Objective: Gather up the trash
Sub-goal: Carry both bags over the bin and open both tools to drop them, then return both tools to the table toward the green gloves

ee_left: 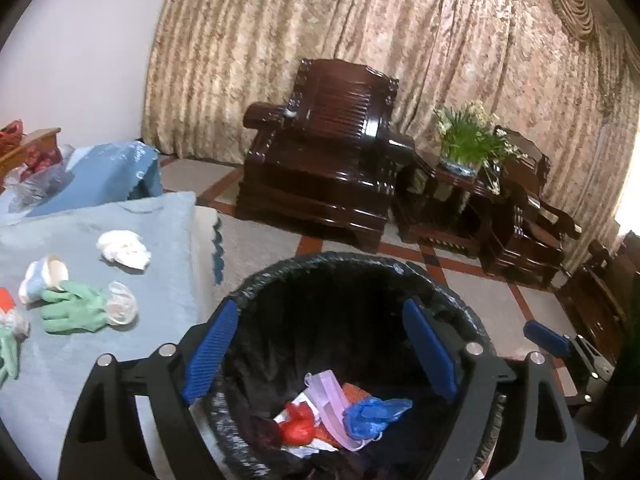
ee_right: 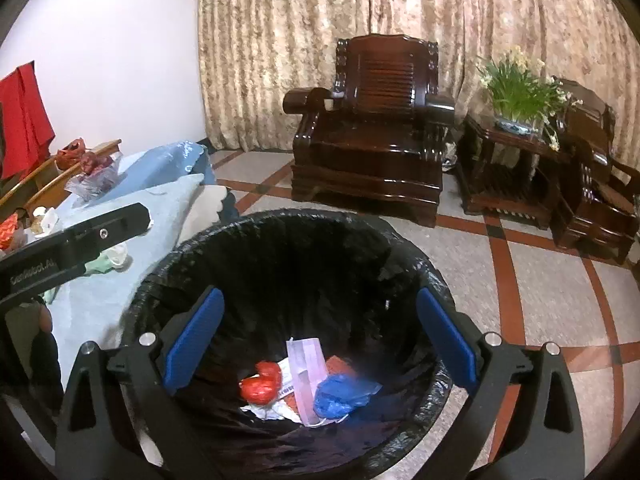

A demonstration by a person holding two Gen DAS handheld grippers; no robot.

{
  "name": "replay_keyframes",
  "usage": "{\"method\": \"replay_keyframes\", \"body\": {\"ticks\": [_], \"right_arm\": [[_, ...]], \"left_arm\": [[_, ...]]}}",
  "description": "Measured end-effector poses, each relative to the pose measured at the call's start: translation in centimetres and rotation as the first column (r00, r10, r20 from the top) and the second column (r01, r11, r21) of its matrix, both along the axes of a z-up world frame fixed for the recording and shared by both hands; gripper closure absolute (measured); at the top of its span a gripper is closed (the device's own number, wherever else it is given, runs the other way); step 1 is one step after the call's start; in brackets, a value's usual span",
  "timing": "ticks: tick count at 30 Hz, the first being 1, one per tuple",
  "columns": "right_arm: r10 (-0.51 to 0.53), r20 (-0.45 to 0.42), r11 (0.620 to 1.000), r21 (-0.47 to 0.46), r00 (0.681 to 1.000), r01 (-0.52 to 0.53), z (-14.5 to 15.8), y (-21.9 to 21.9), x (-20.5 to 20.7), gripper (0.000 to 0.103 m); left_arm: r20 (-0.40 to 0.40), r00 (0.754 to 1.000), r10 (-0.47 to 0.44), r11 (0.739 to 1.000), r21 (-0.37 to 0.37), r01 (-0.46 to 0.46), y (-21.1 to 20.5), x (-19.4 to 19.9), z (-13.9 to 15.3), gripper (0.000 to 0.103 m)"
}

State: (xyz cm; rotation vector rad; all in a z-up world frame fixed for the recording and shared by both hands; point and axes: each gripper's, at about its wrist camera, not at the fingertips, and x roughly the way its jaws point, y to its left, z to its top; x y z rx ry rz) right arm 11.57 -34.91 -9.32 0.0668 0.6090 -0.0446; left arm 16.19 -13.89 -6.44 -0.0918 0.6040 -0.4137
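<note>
Hanging over the mouth of the bin [ee_right: 280, 240], the left gripper [ee_left: 320, 356] and the right gripper [ee_right: 320, 344] both had their jaws spread wide, with nothing between the blue pads. Below them, at the bottom of the black liner, lay the collected trash: a blue glove [ee_right: 344, 394], a red wad [ee_right: 262, 380], a pale pink strip [ee_right: 306, 376] and white paper. The bin's rim stood just beside the near right corner of the worktop [ee_left: 120, 352], which was covered in a light blue cloth. More trash was on that cloth toward its left edge: a green glove [ee_left: 74, 310], a clear plastic cup [ee_left: 122, 304], a paper cup [ee_left: 42, 278] and a crumpled white tissue [ee_left: 124, 250]. Beyond the bin the tiled floor [ee_right: 540, 280] lay open up to a dark wooden armchair [ee_right: 372, 128]. Pale lettering on the left gripper's body was too blurred to read.
</note>
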Motion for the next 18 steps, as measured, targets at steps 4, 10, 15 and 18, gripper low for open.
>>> {"method": "replay_keyframes", "body": {"ticks": [4, 10, 15, 18], "right_arm": [[0.023, 0.016, 1.000, 0.002, 1.000, -0.023, 0.8, 1.2, -0.2, 0.008], [0.083, 0.030, 0.996, 0.011, 0.996, -0.084, 1.6, 4.1, 0.1, 0.008], [0.152, 0.033, 0.988, 0.007, 0.988, -0.152, 2.0, 7.5, 0.7, 0.008], [0.185, 0.035, 0.983, 0.012, 0.982, -0.185, 2.1, 9.6, 1.0, 0.008]], "left_arm": [[0.019, 0.999, 0.038, 0.999, 0.008, -0.038, 2.0, -0.5, 0.6, 0.019], [0.051, 0.990, 0.130, 0.991, 0.030, -0.132, 6.6, -1.8, 1.4, 0.019], [0.061, 0.974, 0.216, 0.975, 0.035, -0.219, 10.5, -2.5, 1.6, 0.019], [0.068, 0.963, 0.261, 0.963, 0.045, -0.265, 12.8, -2.9, 1.6, 0.019]]}}
